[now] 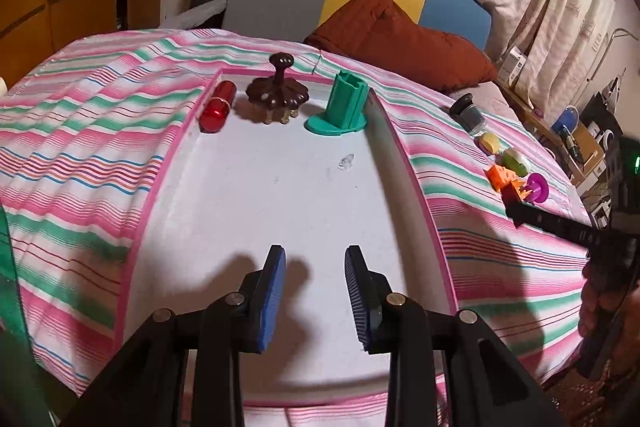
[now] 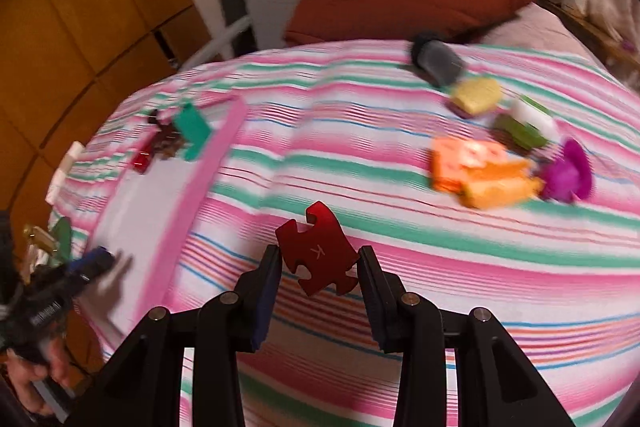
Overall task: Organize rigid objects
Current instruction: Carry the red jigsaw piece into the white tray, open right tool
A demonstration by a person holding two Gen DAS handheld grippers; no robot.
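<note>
My right gripper is shut on a red jigsaw-shaped piece marked with a letter, held above the striped cloth. In the left wrist view that gripper reaches in from the right with the red piece at its tip. My left gripper hovers open over the near half of a white tray with a pink rim, nothing between its blue pads. At the tray's far end stand a red cylinder, a brown knobbed piece and a green stand.
On the striped cloth right of the tray lie a dark jar, a yellow piece, a green-and-white piece, an orange piece and a magenta piece. A rust cushion and curtains lie behind.
</note>
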